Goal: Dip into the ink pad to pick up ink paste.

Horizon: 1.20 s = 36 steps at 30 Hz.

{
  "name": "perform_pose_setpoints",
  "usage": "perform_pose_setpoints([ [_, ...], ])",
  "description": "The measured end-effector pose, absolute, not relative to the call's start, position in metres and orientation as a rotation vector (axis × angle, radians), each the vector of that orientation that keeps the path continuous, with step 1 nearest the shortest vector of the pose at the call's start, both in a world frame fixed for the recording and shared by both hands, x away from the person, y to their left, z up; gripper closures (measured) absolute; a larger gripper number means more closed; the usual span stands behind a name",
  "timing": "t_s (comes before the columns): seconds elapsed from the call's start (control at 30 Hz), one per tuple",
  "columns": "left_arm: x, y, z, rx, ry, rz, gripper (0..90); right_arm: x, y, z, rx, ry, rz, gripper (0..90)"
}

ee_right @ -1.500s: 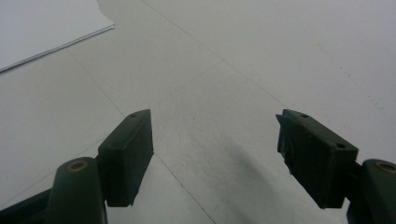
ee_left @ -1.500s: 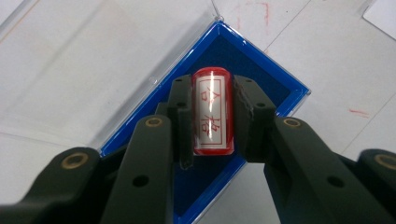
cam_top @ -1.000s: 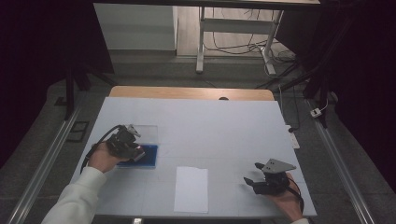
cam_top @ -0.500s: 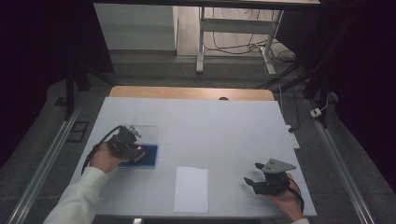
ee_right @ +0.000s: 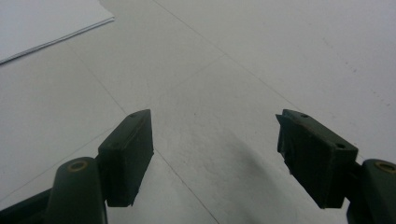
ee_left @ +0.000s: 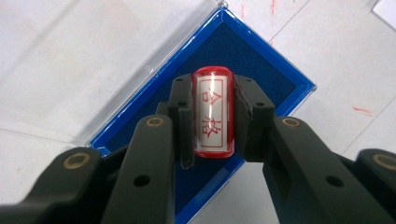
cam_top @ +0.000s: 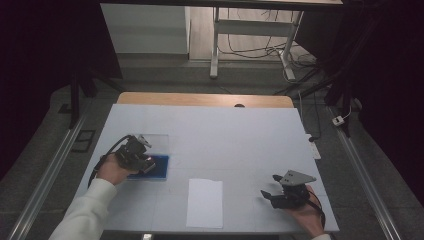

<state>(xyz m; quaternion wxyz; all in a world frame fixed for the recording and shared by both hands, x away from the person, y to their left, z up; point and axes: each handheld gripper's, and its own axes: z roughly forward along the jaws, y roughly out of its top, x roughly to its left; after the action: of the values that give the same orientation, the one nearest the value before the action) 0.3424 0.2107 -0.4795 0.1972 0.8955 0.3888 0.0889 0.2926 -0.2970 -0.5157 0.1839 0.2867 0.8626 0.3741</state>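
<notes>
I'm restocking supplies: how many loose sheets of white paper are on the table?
1. The paper sheet lies flat near the table's front edge, between the two hands; its corner shows in the right gripper view too. Nothing suggests a hidden one.

The stamp (ee_left: 213, 113) looks like glossy red plastic, its white printed face catching a bright streak of light. The case (ee_left: 261, 60) has a shiny blue plastic rim, a dark blue lining that looks matt and felt-like, and a clear plastic lid (ee_left: 93, 60). The fingers (ee_left: 250, 116) of the left gripper (ee_left: 213, 116) are matt black plastic with brass-coloured rivets. The worktop (cam_top: 240, 135) is smooth, matt white with faint red marks; its far edge looks like wood. The sheet (cam_top: 205, 202) looks like plain matt paper.
</notes>
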Motion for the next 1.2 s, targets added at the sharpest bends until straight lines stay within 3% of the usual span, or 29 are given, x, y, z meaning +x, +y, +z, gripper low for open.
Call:
perform_pose_setpoints([
  [0.9,0.340,0.212,-0.482,2.471,1.090,0.266,70.6,0.293,-0.295,-0.516,0.801,2.444,1.045,26.6],
  [1.2,0.335,0.222,-0.459,2.388,1.083,0.309,70.1,0.293,-0.300,-0.514,0.812,2.429,1.062,26.6],
])
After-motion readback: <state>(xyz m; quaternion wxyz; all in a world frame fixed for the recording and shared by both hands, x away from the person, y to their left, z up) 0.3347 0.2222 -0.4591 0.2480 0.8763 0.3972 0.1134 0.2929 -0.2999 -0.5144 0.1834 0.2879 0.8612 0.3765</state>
